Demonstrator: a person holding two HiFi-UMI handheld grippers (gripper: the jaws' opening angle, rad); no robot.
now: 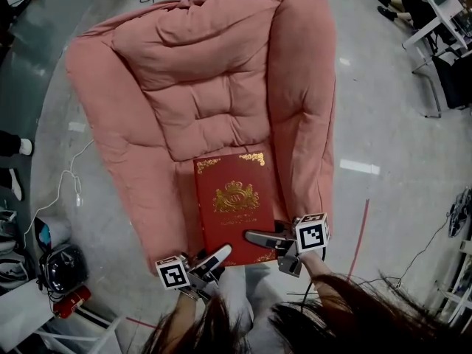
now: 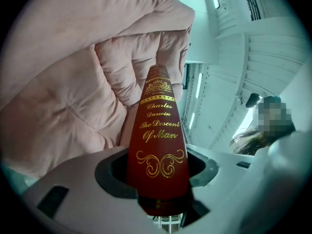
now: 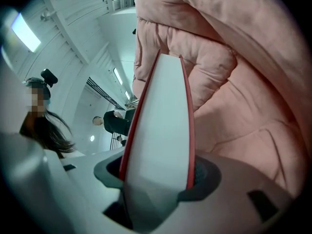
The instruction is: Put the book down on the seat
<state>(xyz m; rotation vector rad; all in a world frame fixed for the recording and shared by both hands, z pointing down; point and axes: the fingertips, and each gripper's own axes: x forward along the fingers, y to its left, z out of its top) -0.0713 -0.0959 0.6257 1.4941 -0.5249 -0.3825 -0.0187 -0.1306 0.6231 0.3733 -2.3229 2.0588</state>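
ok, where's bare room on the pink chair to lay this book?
Bare: the quilted cushion between the padded arms, from the backrest to the book's far edge. Crowded: the front edge, where left gripper and right gripper clamp the book.

The red, gold-tooled book (image 1: 234, 205) is lying cover-up at six o'clock on the pink cushioned seat (image 1: 193, 124), perhaps touching it.

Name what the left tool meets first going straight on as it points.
The left tool is shut on the red book; beyond it, probably the chair's pink back cushion, though depth is unclear.
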